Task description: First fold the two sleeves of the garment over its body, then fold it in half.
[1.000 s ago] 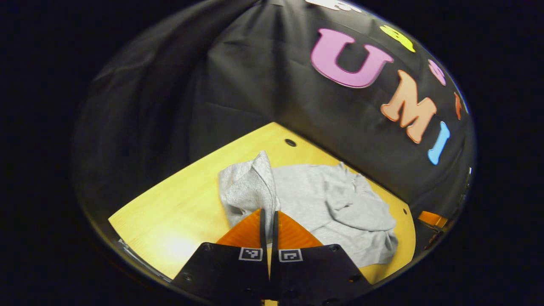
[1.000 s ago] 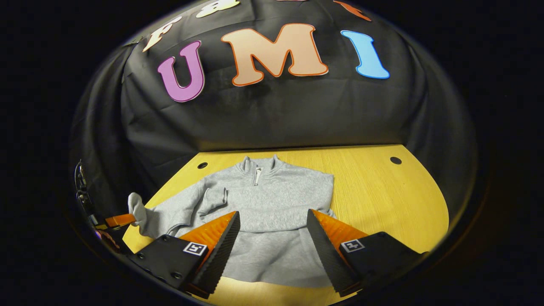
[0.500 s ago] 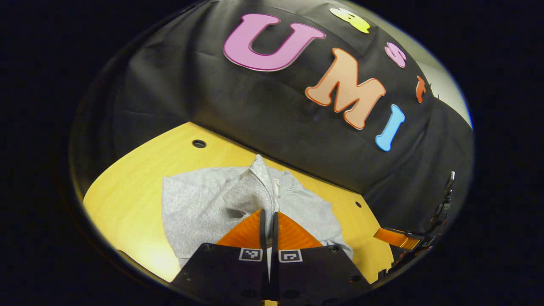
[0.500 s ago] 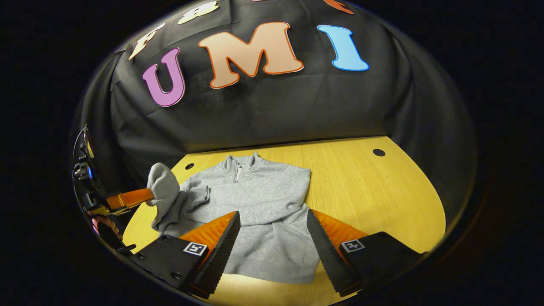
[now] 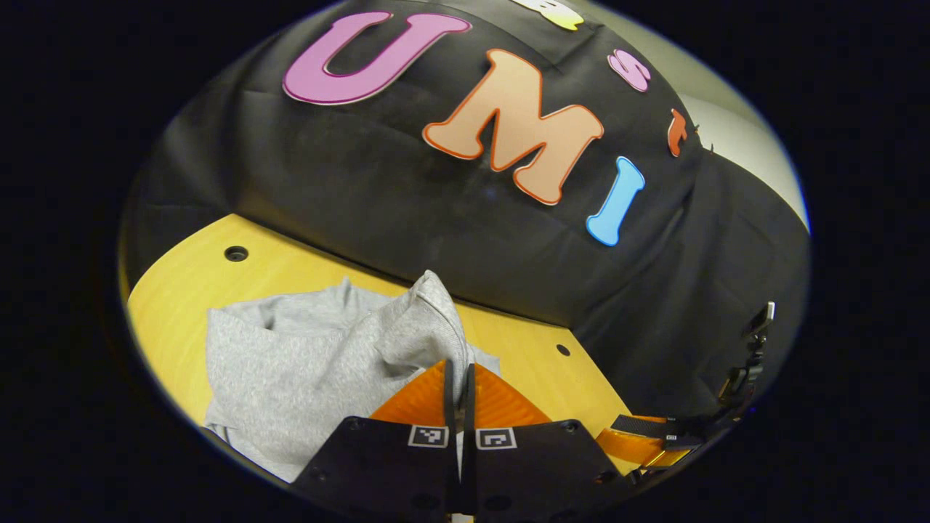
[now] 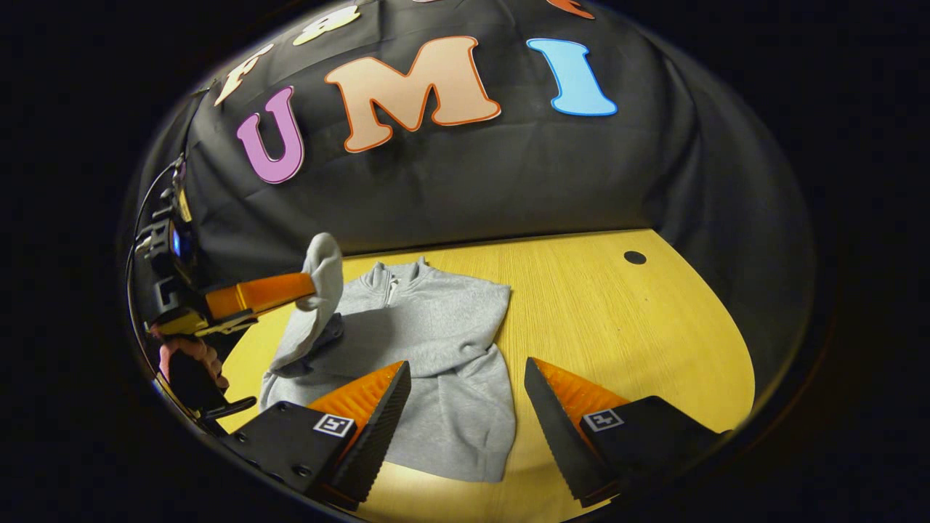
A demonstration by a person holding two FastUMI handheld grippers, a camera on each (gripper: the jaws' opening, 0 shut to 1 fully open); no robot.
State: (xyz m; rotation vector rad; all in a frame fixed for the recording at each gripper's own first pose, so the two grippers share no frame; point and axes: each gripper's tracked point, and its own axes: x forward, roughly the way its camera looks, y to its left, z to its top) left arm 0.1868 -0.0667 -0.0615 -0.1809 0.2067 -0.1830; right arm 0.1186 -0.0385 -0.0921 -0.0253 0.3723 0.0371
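**Right gripper view: sleeve lifted, risk of slipping or dragging**

Right gripper view shows the grey sweater (image 6: pixel 436 349) lying flat on the wooden table (image 6: pixel 617 327), collar toward the wall. Its sleeve (image 6: pixel 320 280) hangs in the air, pinched at the cuff by the left gripper (image 5: pixel 459 378), whose fingers are clenched on it. The right gripper (image 6: pixel 465 407) hovers above the hem with its fingers spread and holds nothing. Because nothing pins the body, I judge a strong pull could drag it out of shape, and a thin pinch could slip.
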